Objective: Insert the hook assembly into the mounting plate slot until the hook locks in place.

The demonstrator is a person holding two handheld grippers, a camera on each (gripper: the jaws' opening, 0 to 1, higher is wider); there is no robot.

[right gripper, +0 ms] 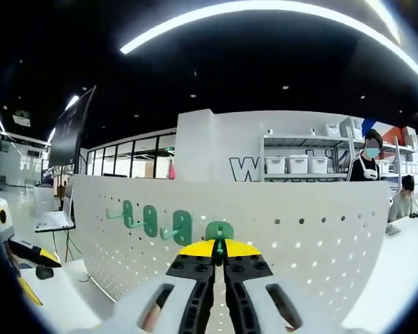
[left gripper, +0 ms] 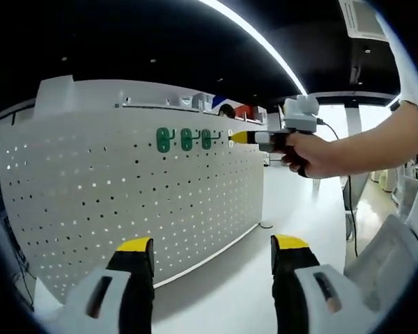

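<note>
Your right hand-held gripper (right gripper: 219,259) is pinching a green hook (right gripper: 219,233) tight against the white pegboard (right gripper: 320,229); your left hand-held gripper (left gripper: 212,254) is hanging wide and empty. Tilting now risks the hook jamming beside three mounted hooks (left gripper: 186,139).

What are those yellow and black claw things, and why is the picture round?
A person holds a grabbing tool in each hand, and each tool carries a wide camera, so the pictures look round. In the left gripper view, the left gripper has its fingers spread open, holding nothing. Further off, a hand holds the right gripper up to a white pegboard with green hooks on it. In the right gripper view, the right gripper is pinched shut on another hook, right at the board.
</note>
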